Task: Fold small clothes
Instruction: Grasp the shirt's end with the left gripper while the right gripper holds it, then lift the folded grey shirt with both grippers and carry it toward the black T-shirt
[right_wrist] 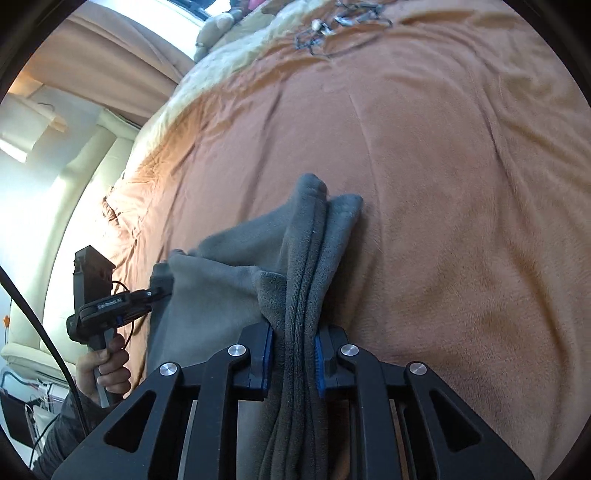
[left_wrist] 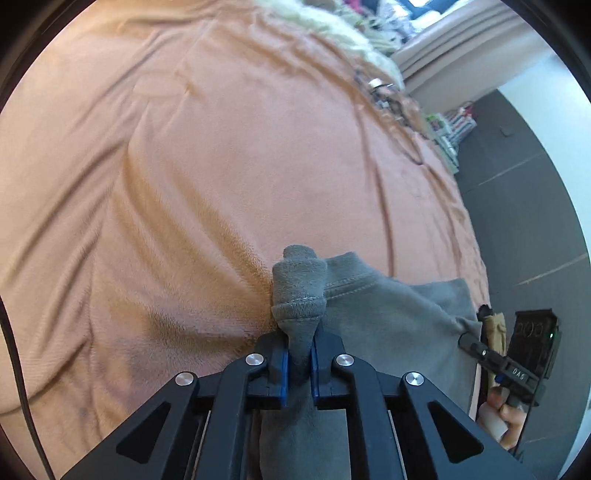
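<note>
A small grey fleece garment (left_wrist: 388, 325) is stretched between my two grippers above an orange bedspread (left_wrist: 221, 166). My left gripper (left_wrist: 300, 354) is shut on a bunched corner of it, and a stitched hem runs off to the right. In the right wrist view, the right gripper (right_wrist: 293, 350) is shut on a thick fold of the same grey garment (right_wrist: 310, 258), several layers pinched between the blue pads (right_wrist: 267, 354). Each view shows the other gripper at the garment's far edge: the right gripper (left_wrist: 476, 341) and the left gripper (right_wrist: 157, 291), both held by a hand.
The orange bedspread (right_wrist: 443, 184) fills both views, wrinkled. A cream fluffy blanket (right_wrist: 236, 55) and a tangle of cables (right_wrist: 332, 22) lie at its far end. Dark grey floor (left_wrist: 524, 206) runs along the bed's right edge. A black cable (right_wrist: 40, 325) hangs at left.
</note>
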The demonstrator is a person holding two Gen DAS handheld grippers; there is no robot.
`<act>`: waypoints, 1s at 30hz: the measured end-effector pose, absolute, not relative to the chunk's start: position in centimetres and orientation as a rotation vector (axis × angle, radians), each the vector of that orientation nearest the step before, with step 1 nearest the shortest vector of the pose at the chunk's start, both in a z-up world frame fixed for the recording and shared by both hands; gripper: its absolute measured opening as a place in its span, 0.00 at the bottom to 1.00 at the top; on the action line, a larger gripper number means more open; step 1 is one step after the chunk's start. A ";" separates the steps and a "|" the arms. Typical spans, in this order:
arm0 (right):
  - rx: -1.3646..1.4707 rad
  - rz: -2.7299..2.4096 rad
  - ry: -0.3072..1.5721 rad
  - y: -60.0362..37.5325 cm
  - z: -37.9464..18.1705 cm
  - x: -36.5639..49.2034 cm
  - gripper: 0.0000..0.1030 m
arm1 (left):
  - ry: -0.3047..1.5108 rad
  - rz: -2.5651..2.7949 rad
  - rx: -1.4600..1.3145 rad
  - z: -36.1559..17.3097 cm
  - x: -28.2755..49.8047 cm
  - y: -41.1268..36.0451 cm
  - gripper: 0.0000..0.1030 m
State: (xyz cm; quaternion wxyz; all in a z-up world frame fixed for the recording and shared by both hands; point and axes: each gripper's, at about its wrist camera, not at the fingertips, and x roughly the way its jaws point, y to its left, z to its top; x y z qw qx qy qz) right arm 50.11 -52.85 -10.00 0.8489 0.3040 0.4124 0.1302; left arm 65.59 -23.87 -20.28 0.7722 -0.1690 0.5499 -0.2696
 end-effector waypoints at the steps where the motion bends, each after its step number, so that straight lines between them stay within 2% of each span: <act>1: 0.630 0.279 0.856 -52.7 -9.4 49.8 0.13 | 1.176 -0.592 -0.365 -19.5 65.4 -23.7 0.07; 15: 0.589 0.316 0.715 -50.9 -3.1 43.7 0.13 | 0.993 -0.652 -0.371 -8.4 61.1 -21.2 0.06; 30: 0.484 0.439 0.511 -46.5 7.1 33.2 0.13 | 0.759 -0.613 -0.385 4.9 52.3 -14.4 0.05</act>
